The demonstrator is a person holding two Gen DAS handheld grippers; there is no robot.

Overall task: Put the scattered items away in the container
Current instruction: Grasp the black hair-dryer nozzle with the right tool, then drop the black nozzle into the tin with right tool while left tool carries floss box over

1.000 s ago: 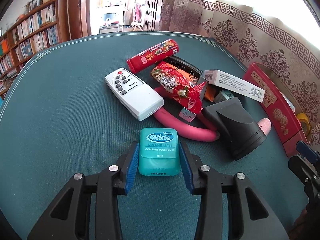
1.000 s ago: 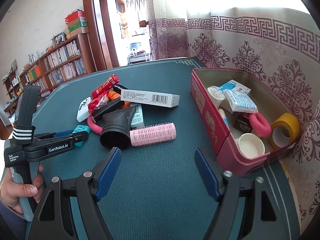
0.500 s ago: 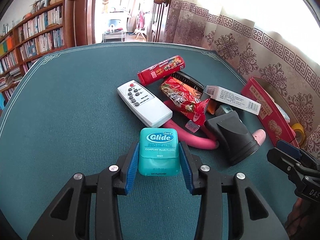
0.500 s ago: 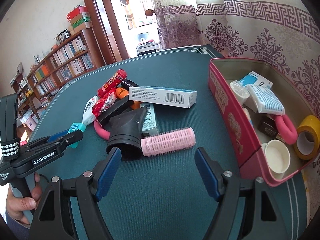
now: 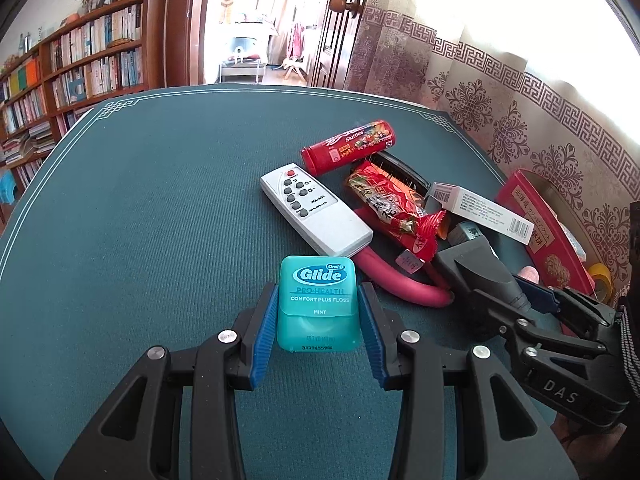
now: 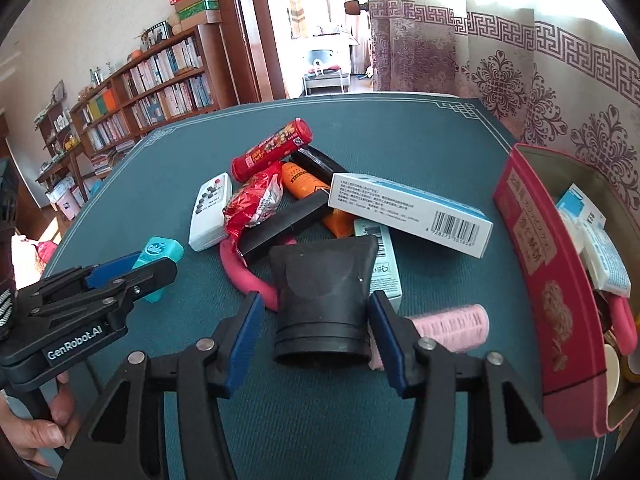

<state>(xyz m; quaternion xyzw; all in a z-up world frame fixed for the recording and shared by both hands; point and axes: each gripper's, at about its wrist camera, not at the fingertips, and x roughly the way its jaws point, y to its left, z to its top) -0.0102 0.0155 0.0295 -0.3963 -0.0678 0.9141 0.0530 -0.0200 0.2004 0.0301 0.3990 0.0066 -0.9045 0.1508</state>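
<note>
My left gripper [image 5: 318,312] is shut on a teal Glide floss box [image 5: 317,303] and holds it over the green table; it also shows in the right wrist view [image 6: 158,256]. My right gripper [image 6: 316,316] stands open around a black dryer nozzle [image 6: 322,300], a pad on each side; I cannot tell if they touch it. The nozzle also shows in the left wrist view [image 5: 476,276]. The red tin [image 6: 556,304] stands at the right with several items inside.
A pile lies mid-table: white remote [image 5: 316,210], red Skittles tube [image 5: 348,150], red snack bag [image 5: 394,208], pink loop [image 5: 400,280], white-blue carton [image 6: 408,214], orange bottle [image 6: 308,180], pink hair roller [image 6: 452,326]. A patterned curtain hangs behind the tin.
My right gripper has moved forward and left from open table to straddle the black nozzle, narrowing. My left gripper has lifted a little with the floss box still in it.
</note>
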